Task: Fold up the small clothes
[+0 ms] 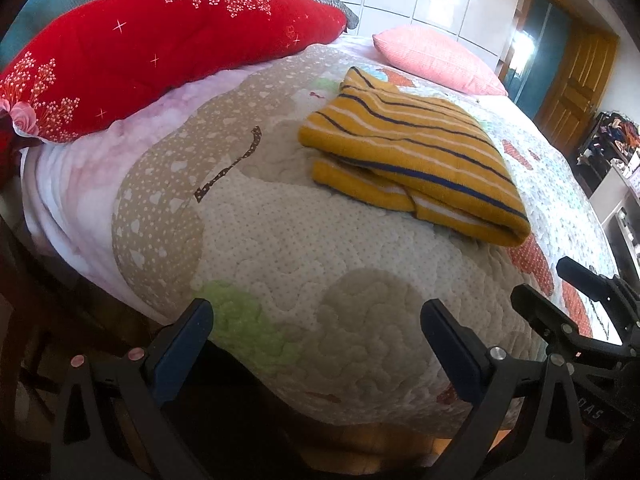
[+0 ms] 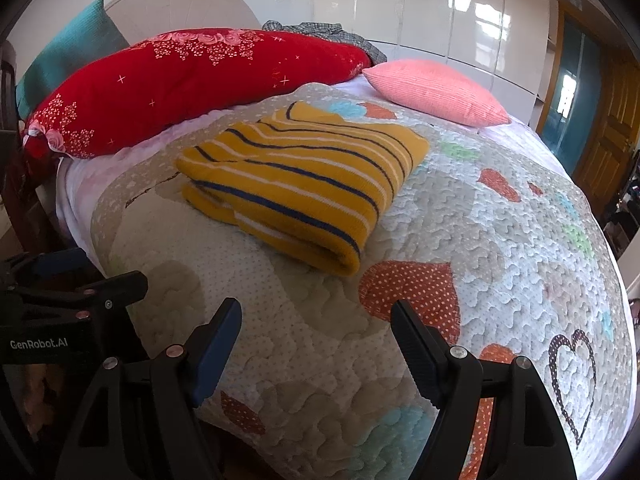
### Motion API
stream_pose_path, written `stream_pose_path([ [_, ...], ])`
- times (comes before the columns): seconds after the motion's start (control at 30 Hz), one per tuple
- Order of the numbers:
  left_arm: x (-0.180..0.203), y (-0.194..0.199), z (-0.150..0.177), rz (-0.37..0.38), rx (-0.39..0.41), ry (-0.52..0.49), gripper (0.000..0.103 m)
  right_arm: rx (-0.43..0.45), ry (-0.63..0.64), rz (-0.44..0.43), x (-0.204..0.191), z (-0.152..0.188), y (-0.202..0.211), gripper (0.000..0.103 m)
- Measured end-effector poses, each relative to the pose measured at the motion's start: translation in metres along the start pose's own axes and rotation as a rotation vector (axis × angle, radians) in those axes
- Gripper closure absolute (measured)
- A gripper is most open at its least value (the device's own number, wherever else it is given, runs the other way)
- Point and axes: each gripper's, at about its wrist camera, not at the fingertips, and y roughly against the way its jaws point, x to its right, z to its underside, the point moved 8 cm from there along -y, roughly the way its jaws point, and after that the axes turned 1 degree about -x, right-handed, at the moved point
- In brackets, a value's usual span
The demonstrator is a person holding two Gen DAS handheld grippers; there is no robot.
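A small yellow garment with white and navy stripes (image 1: 416, 160) lies folded into a thick rectangle on the quilted bedspread (image 1: 280, 240). It also shows in the right wrist view (image 2: 300, 180). My left gripper (image 1: 316, 320) is open and empty, held above the near edge of the bed, well short of the garment. My right gripper (image 2: 316, 320) is open and empty too, above the quilt (image 2: 460, 240) in front of the garment. The right gripper also shows at the right edge of the left wrist view (image 1: 560, 288), and the left gripper at the left edge of the right wrist view (image 2: 80, 276).
A red floral pillow (image 1: 160, 52) lies at the left along the head of the bed. A pink cushion (image 1: 436, 58) lies behind the garment. A teal cushion (image 2: 68, 52) leans on the headboard. White wardrobe doors (image 2: 440, 12) and a wooden door (image 1: 576, 88) stand beyond the bed.
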Motion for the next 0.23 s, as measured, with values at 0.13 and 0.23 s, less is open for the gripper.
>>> stream_pose_path([
  [0.13,0.0,0.0,0.0,-0.001,0.001,-0.005,0.0,-0.008,0.004,-0.022,-0.004,-0.002,-0.004,0.022],
  [0.23,0.0,0.0,-0.001,-0.003,0.003,-0.012,0.0,-0.026,0.003,-0.04,-0.006,-0.002,-0.011,0.022],
])
